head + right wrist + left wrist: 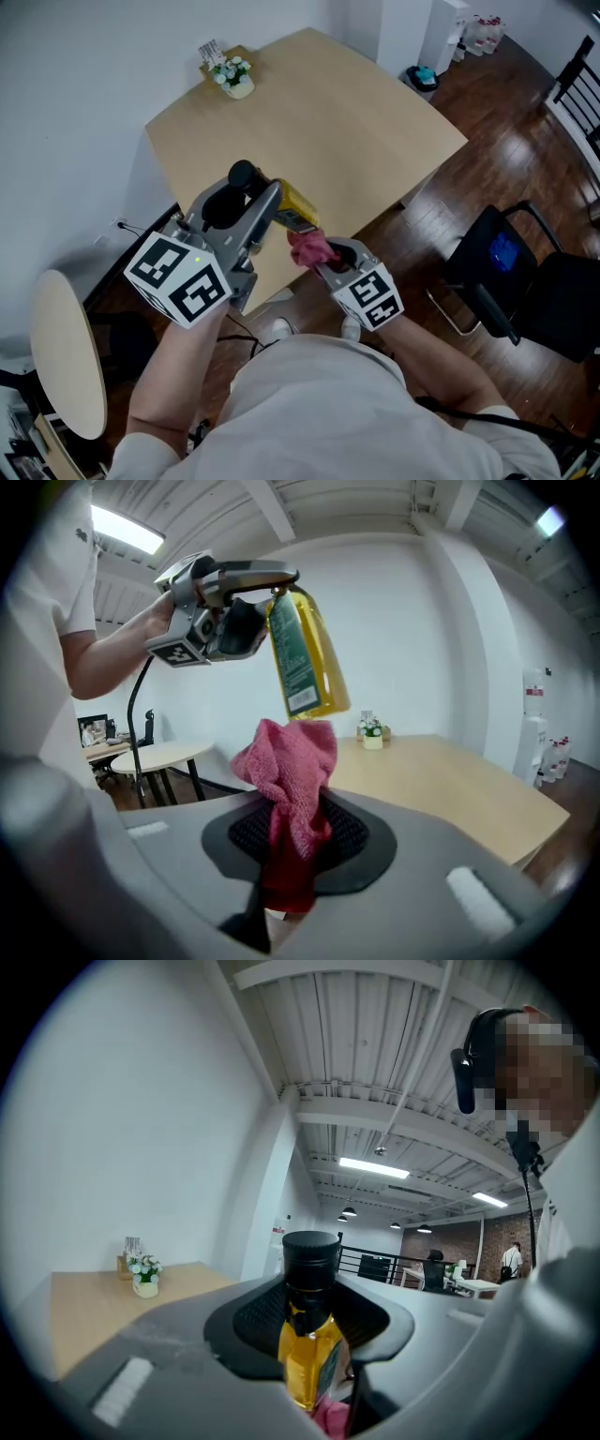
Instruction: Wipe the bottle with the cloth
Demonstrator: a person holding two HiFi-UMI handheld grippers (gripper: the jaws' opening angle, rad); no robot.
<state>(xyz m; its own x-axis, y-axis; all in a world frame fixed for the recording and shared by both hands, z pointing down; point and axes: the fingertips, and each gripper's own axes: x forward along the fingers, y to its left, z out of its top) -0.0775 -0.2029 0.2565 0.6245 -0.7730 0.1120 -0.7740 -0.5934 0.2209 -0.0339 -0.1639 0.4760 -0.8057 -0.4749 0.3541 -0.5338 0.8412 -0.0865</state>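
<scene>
The left gripper (267, 597) is clamped on the neck of the bottle (305, 653), just under its black cap, and holds it in the air off the near edge of the tabletop (356, 122). The right gripper (295, 836) pinches the pink cloth (291, 771), whose bunched top sits just beneath the bottle's base. The bottle looks rigid, smooth and likely slippery, its liquid weight hanging below the grip. The cloth is soft and light, so it is best held low with a tuft left free.
</scene>
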